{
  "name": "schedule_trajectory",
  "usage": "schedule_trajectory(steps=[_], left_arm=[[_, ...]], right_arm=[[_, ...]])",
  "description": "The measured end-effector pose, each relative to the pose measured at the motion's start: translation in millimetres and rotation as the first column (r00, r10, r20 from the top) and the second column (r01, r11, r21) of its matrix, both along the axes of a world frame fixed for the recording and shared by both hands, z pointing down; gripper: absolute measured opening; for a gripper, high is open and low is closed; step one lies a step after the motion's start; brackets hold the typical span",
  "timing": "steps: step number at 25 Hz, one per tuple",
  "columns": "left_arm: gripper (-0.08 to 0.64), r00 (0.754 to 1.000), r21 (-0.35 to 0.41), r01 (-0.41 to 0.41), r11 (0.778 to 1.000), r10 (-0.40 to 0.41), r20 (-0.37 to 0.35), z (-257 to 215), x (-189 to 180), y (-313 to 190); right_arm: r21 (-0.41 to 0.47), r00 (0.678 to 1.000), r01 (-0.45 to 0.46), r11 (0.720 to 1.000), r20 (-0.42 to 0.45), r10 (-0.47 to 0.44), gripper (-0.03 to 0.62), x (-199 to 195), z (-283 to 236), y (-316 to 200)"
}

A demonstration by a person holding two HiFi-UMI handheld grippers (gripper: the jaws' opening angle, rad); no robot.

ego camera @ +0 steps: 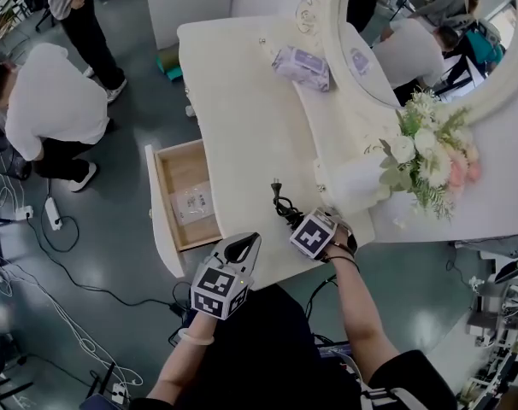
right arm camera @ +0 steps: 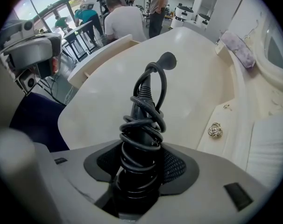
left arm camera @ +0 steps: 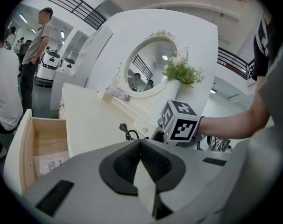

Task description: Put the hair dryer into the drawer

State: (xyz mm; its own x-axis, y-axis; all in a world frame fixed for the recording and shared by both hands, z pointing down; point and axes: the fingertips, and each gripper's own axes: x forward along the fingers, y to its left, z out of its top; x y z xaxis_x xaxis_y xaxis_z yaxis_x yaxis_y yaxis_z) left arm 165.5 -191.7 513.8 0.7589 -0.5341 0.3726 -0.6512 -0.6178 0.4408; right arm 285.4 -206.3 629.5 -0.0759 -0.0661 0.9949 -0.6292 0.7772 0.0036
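Note:
The black hair dryer [ego camera: 287,211] lies near the front edge of the cream dressing table [ego camera: 242,126], its cord wound round the handle and the plug [ego camera: 276,184] pointing away. My right gripper [ego camera: 312,231] points straight down over it; in the right gripper view the cord-wrapped handle [right arm camera: 144,139] fills the gap between the pads, shut on it. The wooden drawer [ego camera: 161,196] stands pulled out at the table's left side. My left gripper [ego camera: 244,246] hovers at the table's front edge beside the drawer, jaws [left arm camera: 140,146] shut and empty.
A flat white packet [ego camera: 191,203] lies in the drawer. A purple wipes pack [ego camera: 302,65], an oval mirror [ego camera: 404,32] and a flower vase [ego camera: 430,152] stand on the far side. A crouching person [ego camera: 50,109] and floor cables [ego camera: 54,220] are left of the drawer.

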Motion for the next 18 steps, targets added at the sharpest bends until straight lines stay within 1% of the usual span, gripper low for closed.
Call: schedule_trajectory(steps=[4, 8, 14, 18], left_arm=[[-0.006, 1.000, -0.006, 0.005, 1.000, -0.005, 0.010, 3.0, 1.2, 4.7], [-0.006, 0.999, -0.015, 0.028, 0.999, -0.028, 0.021, 6.5, 2.0, 6.2], [-0.006, 0.995, -0.010, 0.089, 0.996, -0.088, 0.036, 12.2, 2.1, 1.9], [-0.006, 0.988, 0.004, 0.147, 0.989, -0.147, 0.044, 14.7, -3.0, -3.0]], right_arm=[[0.031, 0.999, 0.003, 1.000, 0.035, -0.004, 0.233, -7.4, -9.1, 4.0], [0.065, 0.997, 0.012, 0.998, 0.077, -0.017, 0.233, -15.6, -19.9, 5.7], [0.114, 0.990, 0.067, 0.991, 0.113, -0.080, 0.233, -24.9, -31.5, 5.1], [0.133, 0.984, 0.100, 0.986, 0.132, -0.118, 0.233, -32.6, -35.3, 3.5]])
